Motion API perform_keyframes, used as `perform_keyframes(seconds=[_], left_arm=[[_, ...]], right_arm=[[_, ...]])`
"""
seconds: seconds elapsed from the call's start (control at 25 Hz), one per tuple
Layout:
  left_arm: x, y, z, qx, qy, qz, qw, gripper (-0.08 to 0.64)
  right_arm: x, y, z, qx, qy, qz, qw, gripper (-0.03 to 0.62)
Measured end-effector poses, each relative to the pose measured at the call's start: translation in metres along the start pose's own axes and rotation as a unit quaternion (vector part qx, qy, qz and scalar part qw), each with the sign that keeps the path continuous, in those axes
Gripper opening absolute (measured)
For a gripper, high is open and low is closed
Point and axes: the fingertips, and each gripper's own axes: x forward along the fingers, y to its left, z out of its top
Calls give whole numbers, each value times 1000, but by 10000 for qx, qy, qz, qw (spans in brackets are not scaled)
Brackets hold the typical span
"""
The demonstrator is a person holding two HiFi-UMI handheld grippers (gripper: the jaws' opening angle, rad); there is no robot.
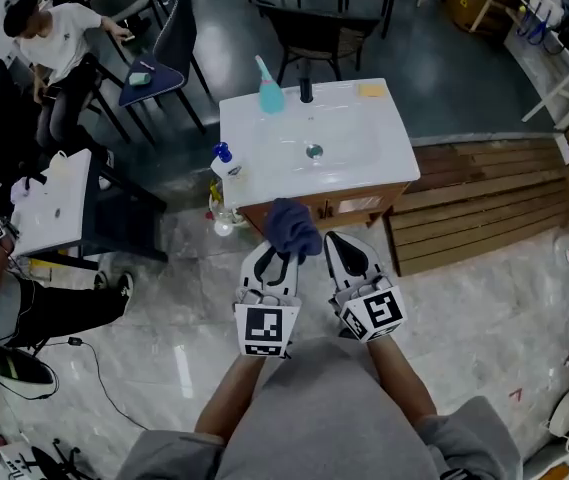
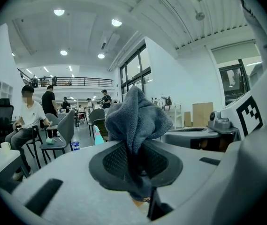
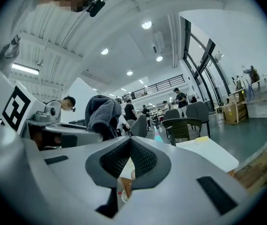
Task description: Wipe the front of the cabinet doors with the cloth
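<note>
Just before the cabinet doors (image 1: 349, 206), clamping the bunched cloth (image 1: 292, 228) in the left gripper (image 1: 286, 256), with the pinch itself showing only in the left gripper view. Beside it, pressing the right gripper (image 1: 337, 240) closed on nothing. Beyond, sitting on the sink top (image 1: 389, 148): one teal bottle (image 1: 269, 93), one spray bottle (image 1: 226, 163), one yellow sponge (image 1: 371, 90).

No legible text, brand or number anywhere I look. Cubes on left gripper (image 1: 282, 258) and right gripper (image 1: 342, 248) carry only black-and-white square markers. Spray bottle (image 1: 226, 171): too small for me to read anything.
</note>
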Motion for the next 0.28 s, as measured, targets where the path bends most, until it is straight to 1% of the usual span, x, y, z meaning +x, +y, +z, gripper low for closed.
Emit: perform_keyframes(seconds=[0.28], left_arm=[[-3,6,-2,-40,-1,45,10000,61]], right_arm=[[-2,-1,0,4,-14,-37,10000,9]])
